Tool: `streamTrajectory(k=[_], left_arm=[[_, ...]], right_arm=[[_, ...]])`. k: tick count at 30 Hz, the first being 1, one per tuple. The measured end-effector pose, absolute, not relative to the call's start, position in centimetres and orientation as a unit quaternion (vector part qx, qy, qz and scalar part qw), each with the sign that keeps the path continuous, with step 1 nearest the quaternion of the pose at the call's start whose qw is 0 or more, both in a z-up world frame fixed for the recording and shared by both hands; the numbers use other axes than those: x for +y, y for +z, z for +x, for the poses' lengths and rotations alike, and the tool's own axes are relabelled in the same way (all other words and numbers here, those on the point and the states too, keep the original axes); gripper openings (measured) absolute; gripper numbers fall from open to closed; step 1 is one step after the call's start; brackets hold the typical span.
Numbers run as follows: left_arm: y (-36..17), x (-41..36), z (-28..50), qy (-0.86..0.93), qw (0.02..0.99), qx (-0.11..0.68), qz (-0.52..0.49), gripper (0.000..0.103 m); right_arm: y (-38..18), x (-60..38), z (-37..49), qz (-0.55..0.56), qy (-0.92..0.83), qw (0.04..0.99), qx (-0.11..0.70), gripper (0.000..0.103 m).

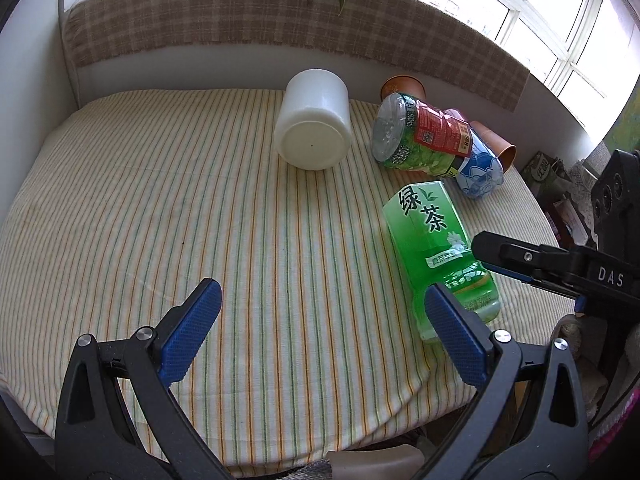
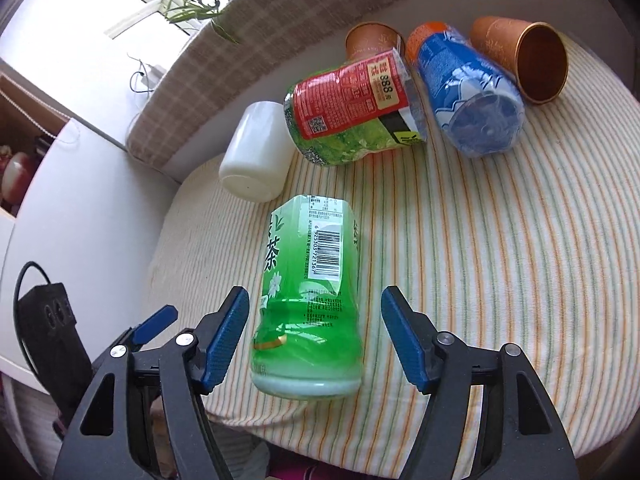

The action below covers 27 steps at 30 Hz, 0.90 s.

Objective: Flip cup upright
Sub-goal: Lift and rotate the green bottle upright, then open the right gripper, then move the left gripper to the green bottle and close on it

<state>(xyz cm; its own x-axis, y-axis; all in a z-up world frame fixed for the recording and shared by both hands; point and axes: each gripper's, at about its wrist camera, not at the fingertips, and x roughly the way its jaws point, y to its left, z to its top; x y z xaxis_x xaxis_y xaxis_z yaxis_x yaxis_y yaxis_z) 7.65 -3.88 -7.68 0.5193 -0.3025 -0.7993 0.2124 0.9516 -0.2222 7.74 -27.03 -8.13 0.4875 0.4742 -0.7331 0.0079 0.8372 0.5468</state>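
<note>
- Right now my right gripper (image 2: 315, 296) is spread wide, and the green tea cup (image 2: 316, 240) lies on its side between the fingers. The finger at lower left sits just beside it. The other stands clear.
- Its long axis runs from bottom centre of the right wrist view up toward the middle, nearly in line with the fingers, with the pale closed end nearest the lens and close to the tabletop (image 2: 500, 280) edge.
- My left gripper (image 1: 323, 286) is also spread and holds nothing. In its view the same cup lies at lower right, beyond the right-hand finger, so the right side is plainly nearer.
- I judge this to be the cup to stand up, though a white cup (image 2: 258, 152) and two brown cups (image 2: 528, 60) also lie tipped further up the frame.
- The grasp falls across the width, so I would expect closing there, then swinging the far end up, to set it upright.
</note>
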Motion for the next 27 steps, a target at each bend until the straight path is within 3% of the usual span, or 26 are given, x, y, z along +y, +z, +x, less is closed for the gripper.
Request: streamTrajectory(k=[11, 19, 27], left_arm=[[-8.2, -5.4, 10.3, -0.222, 0.808, 0.528, -0.141, 0.103], [-9.8, -7.5, 13.7, -0.241, 0.761, 0.565, -0.206, 0.101], [-10.9, -9.7, 14.9, -0.247, 0.745, 0.584, -0.206, 0.096]], right_arm=[[-5.8, -28.9, 0.2, 0.136, 0.054, 0.906, 0.396, 0.068], [-7.3, -32.1, -2.7, 0.174, 0.003, 0.897, 0.406, 0.068], [-8.4, -33.9, -3.6, 0.198, -0.015, 0.890, 0.410, 0.068]])
